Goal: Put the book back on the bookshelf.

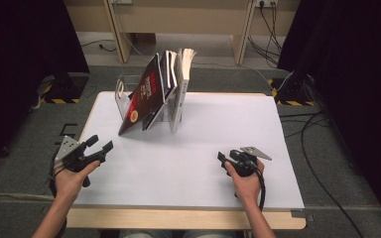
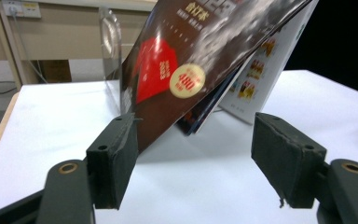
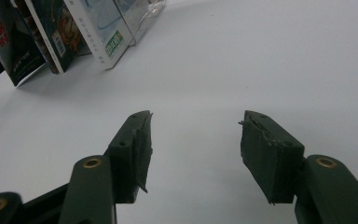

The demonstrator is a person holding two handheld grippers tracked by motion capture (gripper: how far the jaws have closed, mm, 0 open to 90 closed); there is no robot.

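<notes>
High view: books (image 1: 161,91) leaning leftward in a clear stand (image 1: 121,94) at the far left-centre of the white tabletop (image 1: 218,148); left gripper (image 1: 99,147) near-left, just short of the dark front book (image 1: 146,94), jaws apart and empty; right gripper (image 1: 223,159) well apart to the near right, opening unclear here.

Left gripper view: jaws wide, nothing held, dark cover (image 2: 191,60) straight ahead, slanting up to the right.

Right gripper view: jaws wide, empty; books (image 3: 51,32) far-left. Left hand judged nearer.
</notes>
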